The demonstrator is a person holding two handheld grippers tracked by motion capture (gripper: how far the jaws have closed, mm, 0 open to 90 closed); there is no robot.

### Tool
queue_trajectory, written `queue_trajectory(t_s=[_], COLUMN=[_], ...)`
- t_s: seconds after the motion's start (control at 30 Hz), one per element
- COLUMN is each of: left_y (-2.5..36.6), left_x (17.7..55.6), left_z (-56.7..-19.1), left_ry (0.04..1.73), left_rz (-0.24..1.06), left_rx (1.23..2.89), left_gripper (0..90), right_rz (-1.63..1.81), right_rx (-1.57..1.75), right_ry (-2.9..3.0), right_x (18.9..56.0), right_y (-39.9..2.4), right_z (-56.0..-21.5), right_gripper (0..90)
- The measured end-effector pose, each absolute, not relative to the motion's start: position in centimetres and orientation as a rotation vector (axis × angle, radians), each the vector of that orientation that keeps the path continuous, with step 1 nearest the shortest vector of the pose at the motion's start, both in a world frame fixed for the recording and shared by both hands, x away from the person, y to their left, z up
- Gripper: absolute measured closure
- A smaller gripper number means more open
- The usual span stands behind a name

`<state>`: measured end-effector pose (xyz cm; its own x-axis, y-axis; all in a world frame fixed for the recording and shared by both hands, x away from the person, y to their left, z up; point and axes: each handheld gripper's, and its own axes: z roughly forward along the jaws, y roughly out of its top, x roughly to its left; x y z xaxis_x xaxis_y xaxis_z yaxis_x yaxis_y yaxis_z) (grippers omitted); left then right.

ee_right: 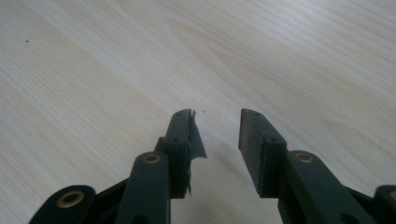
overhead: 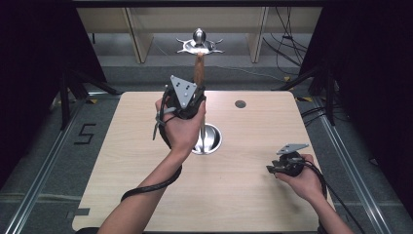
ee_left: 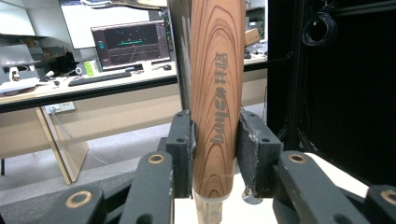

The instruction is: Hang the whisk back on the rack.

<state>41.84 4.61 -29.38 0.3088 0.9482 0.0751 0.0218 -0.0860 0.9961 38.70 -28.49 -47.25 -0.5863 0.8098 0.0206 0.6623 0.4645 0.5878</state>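
Left tongs (ee_left: 215,154): closed on the wooden handle (ee_left: 217,93), pads pressing both its sides; handle upright.
Left gripper view: printed lettering on the handle; a monitor (ee_left: 130,43) beyond the tongs.
High view: metal shaft (overhead: 202,127) runs below the left tongs (overhead: 194,100) into a steel bowl (overhead: 211,140).
Right tongs (ee_right: 217,140): open, nothing between them, low over the bare bench (ee_right: 93,70).
Right gripper view: torn pad (ee_right: 196,140).
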Motion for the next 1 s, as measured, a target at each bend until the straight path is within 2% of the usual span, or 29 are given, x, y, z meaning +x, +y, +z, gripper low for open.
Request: queue_trajectory(t_s=[0.67, 1.0], left_y=[4.47, 4.4], left_x=[42.18, 42.06], left_z=[-29.51, -29.43], left_ry=[0.941, 0.914], left_rz=[1.006, 0.991], left_rx=[1.433, 1.455], left_gripper=[66.3, 62.0], right_rz=[0.822, 0.827], right_rx=[1.28, 1.256], right_ry=[2.449, 2.446], right_x=[38.61, 38.69], right_y=[-28.39, -28.48], right_z=[-47.3, -47.36], right_gripper=[65.3, 65.1])
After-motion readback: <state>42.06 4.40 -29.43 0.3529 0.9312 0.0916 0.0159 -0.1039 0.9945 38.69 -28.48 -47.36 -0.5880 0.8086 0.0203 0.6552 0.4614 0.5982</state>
